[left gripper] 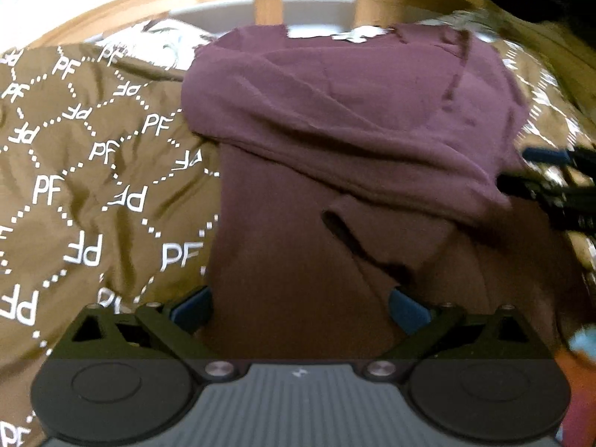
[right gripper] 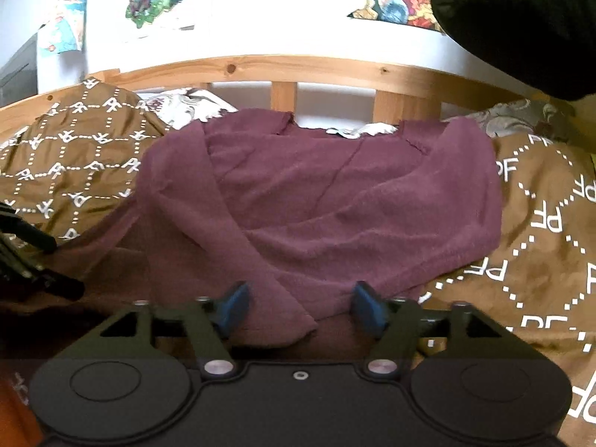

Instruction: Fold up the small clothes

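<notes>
the maroon garment [right gripper: 316,201] lies spread on the brown patterned bedcover [right gripper: 540,260], filling the middle of the right wrist frame, its neckline toward the wooden bed frame [right gripper: 283,70] at the top. one side panel is already folded inward across the body.

step in hand, as judged: release and reset after a fold. withdraw without dragging the cloth, then take the next edge at the hem and carry it over evenly.

the right gripper [right gripper: 300,309] is released, jaws apart; a folded corner of the garment lies between them at lower centre, not pinched.

the left gripper [left gripper: 300,309] also stands released, low centre of the left wrist frame, the garment's lower part between and beneath its jaws, ungripped.
</notes>
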`<state>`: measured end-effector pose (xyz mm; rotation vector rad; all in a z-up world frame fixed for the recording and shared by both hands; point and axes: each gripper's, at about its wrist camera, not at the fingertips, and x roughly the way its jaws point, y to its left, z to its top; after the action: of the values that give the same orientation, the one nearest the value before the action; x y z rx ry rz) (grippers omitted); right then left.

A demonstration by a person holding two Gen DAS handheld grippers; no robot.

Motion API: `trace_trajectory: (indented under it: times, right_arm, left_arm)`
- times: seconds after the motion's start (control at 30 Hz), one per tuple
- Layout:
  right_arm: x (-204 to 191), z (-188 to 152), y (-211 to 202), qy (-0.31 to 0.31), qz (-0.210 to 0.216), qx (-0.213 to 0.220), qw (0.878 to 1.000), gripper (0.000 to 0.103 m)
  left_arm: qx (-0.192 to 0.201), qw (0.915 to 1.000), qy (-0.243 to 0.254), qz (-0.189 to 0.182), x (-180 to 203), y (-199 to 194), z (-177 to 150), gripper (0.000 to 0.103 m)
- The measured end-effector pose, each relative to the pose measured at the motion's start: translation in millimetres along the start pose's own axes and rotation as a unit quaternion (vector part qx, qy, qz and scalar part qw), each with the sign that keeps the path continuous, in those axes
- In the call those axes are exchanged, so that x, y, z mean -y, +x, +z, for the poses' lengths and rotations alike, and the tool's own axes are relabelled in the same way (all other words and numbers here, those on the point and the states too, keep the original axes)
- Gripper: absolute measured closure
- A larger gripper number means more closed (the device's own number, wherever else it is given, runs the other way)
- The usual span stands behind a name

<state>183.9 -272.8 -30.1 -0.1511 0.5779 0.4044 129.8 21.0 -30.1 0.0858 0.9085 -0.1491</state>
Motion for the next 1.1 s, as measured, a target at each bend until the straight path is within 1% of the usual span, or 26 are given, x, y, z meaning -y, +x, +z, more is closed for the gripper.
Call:
trace_trajectory:
  times: [0.07, 0.1, 0.17, 0.23, 0.33, 0.5, 0.67, 0.87, 1.0, 1.1]
  right_arm:
    - [-7.5, 1.6, -10.7, -0.015, 0.007, 0.002, 1.000, 0.019]
    - [-11.8, 1.8, -17.2, -0.023, 0.009, 0.005, 1.000, 0.017]
    - [-19.7, 0.0, -29.8, -0.034, 0.012, 0.004, 0.999, 0.009]
    - [-26.4, -5.1, -41.9, -0.040, 0.016, -0.006, 0.999, 0.006]
    - [-34.7, -16.9, -57.7, -0.048, 0.021, -0.036, 0.998, 0.002]
    - [-49.0, -39.8, -75.9, -0.078, 0.028, -0.093, 0.992, 0.001]
    - [-68.0, -55.9, -75.7, -0.131, 0.034, -0.148, 0.980, 0.001]
    - [-86.6, -61.7, -66.1, -0.162, 0.029, -0.144, 0.976, 0.001]
    - [-87.0, -62.1, -56.6, -0.169, 0.025, -0.143, 0.975, 0.001]
    - [-85.5, -61.3, -52.0, -0.150, -0.004, -0.140, 0.979, 0.001]
  left_arm:
    - [0.005, 0.9998, 0.021, -0.002, 1.3, -9.7, -10.5, 0.001]
    - [0.006, 0.9995, 0.031, -0.004, 1.9, -14.4, -15.8, 0.001]
    - [0.011, 0.9987, 0.049, -0.007, 2.3, -23.8, -24.9, 0.001]
    - [0.017, 0.9976, 0.066, -0.014, 1.3, -32.4, -32.3, 0.001]
    - [0.016, 0.9957, 0.089, -0.022, -0.3, -40.0, -40.2, 0.001]
    - [0.005, 0.9896, 0.143, -0.004, 2.7, -42.2, -47.4, 0.001]
    - [-0.009, 0.9859, 0.167, 0.010, 3.5, -35.5, -49.7, 0.001]
    - [-0.015, 0.9865, 0.163, 0.010, 4.1, -30.4, -49.9, 0.001]
    - [-0.020, 0.9850, 0.170, 0.018, 8.4, -24.6, -51.7, 0.001]
    - [-0.021, 0.9849, 0.171, 0.021, 9.9, -21.6, -53.0, 0.000]
